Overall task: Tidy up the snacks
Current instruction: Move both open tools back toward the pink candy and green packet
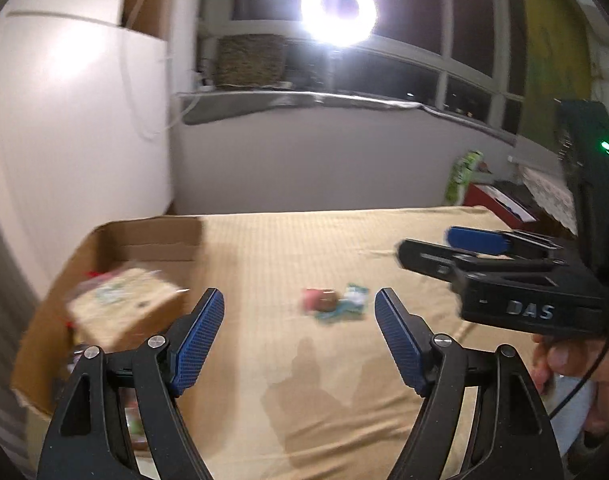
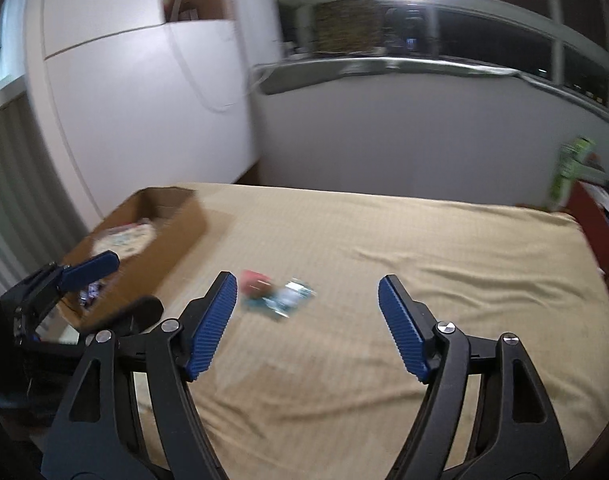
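A cardboard box (image 1: 152, 236) stands at the left of the beige bedspread (image 1: 304, 248); it also shows in the right wrist view (image 2: 184, 220). A tan snack box (image 1: 124, 308) is blurred over the cardboard box, held by nothing. Two small snack packets, one red (image 1: 318, 300) and one teal (image 1: 350, 304), lie mid-bed; they also show in the right wrist view, red (image 2: 254, 280) and teal (image 2: 288, 298). My left gripper (image 1: 300, 304) is open and empty beside the cardboard box. My right gripper (image 2: 308, 292) is open and empty above the bed, near the packets.
More snacks (image 2: 124, 238) lie inside the cardboard box. A white cabinet (image 1: 64, 120) stands left of the bed. A red box (image 1: 500, 204) and a green packet (image 1: 464, 174) sit beyond the far right edge. A ring light (image 1: 338, 10) glares above the windowsill.
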### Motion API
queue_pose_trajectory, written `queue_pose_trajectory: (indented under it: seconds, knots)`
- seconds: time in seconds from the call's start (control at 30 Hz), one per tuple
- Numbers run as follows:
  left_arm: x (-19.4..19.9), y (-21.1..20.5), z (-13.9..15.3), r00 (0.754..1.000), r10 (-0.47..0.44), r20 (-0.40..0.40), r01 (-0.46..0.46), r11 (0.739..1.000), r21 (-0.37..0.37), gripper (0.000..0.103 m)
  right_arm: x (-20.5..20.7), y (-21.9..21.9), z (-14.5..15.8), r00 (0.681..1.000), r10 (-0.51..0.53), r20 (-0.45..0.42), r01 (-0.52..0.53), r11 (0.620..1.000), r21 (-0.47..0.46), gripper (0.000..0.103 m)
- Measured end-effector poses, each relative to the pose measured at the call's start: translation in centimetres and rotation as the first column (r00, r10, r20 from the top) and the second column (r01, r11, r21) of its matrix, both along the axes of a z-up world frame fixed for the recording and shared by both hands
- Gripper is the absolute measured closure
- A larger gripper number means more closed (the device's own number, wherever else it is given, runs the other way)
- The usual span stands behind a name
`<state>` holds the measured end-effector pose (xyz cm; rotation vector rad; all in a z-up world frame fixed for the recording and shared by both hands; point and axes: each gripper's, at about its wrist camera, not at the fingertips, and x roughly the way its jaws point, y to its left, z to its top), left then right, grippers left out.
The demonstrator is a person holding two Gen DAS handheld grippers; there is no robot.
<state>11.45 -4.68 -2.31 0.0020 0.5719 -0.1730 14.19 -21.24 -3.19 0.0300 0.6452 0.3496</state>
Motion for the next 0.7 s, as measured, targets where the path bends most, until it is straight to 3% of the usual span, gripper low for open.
queue_pose_trajectory:
  seconds: [0.17, 0.33, 0.7]
  knots:
    - [0.5, -2.9, -0.2, 0.999, -0.045, -0.007, 0.045, 0.999, 0.011, 0.025, -1.9, -3.3, 0.5, 0.997, -0.071, 0.015, 0.071, 0.997, -0.027, 0.027]
    - [-0.1, -3.4, 0.0, 0.998, -0.063, 0.002, 0.062, 0.998, 0.027, 0.025, -2.8, -3.1, 0.6, 0.997, -0.070, 0.019, 0.071, 0.997, -0.035, 0.027]
    - [2.0, -2.3, -2.6, 0.997, -0.031, -0.070, 0.032, 0.999, 0.013, 0.025, 1.6, -0.8, -3.4, 0.998, -0.017, -0.066, 0.012, 0.997, -0.076, 0.027]
